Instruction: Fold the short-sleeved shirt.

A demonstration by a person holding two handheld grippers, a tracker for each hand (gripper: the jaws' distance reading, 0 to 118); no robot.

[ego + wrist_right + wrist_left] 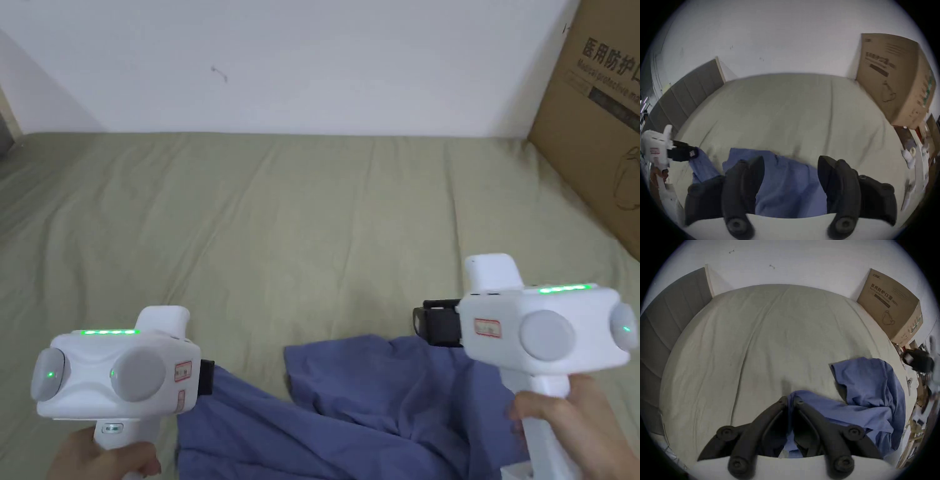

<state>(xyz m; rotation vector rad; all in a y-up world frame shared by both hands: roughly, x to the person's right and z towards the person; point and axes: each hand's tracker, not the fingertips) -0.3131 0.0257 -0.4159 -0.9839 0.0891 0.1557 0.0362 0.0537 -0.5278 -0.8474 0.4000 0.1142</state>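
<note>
Lying crumpled on the near part of the bed [300, 206], the blue shirt [375, 406] has one edge pinched between the pressed-together jaws of the left gripper [790, 400]. The right gripper [791, 164] hovers over the shirt with jaws spread wide, each held level in a hand.

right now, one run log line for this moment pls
stage: pre-fold | shirt: blue, crumpled on bed near edge | left gripper: shut on shirt edge | right gripper: open above shirt | box: far right
</note>
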